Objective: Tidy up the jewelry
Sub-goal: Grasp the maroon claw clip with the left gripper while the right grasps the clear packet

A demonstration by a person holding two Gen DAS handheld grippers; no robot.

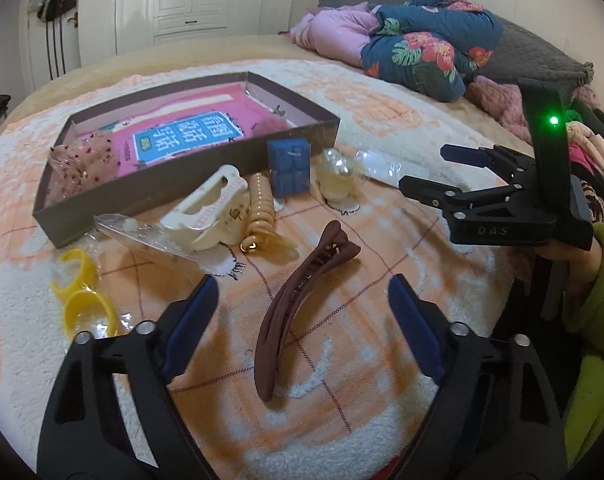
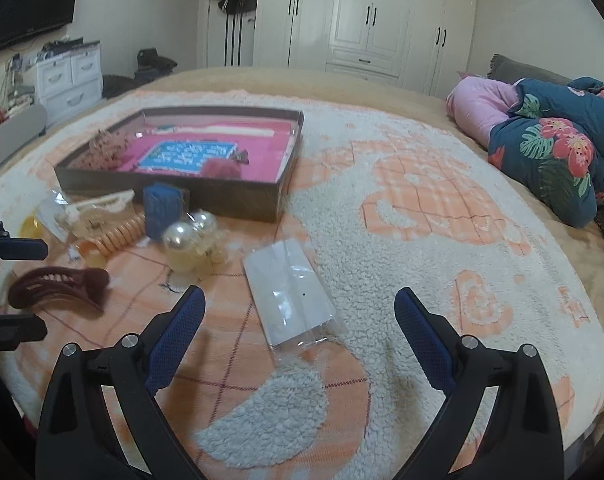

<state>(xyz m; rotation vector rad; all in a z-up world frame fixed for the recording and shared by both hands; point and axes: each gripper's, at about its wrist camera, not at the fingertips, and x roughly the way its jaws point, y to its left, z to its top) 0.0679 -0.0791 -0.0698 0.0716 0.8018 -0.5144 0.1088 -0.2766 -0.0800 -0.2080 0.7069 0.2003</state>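
A long brown hair clip (image 1: 298, 308) lies on the fleecy blanket between the fingers of my left gripper (image 1: 302, 284), which is open with its pads clear of the clip. My right gripper (image 2: 298, 296) is open too, low over a clear plastic packet (image 2: 290, 292) that it does not touch. Behind them lie a white claw clip (image 1: 206, 208), an orange spiral hair tie (image 1: 260, 208), a small blue box (image 1: 290, 168) and a pearl clip (image 1: 338, 172). A shallow brown box (image 1: 182, 184) with a pink book inside stands behind those.
Two yellow rings (image 1: 82, 296) lie at the left. Folded floral and pink quilts (image 2: 550, 148) are piled at the far right of the bed. White wardrobes (image 2: 366, 20) line the back wall. A green sleeve (image 1: 598, 280) holds the right gripper.
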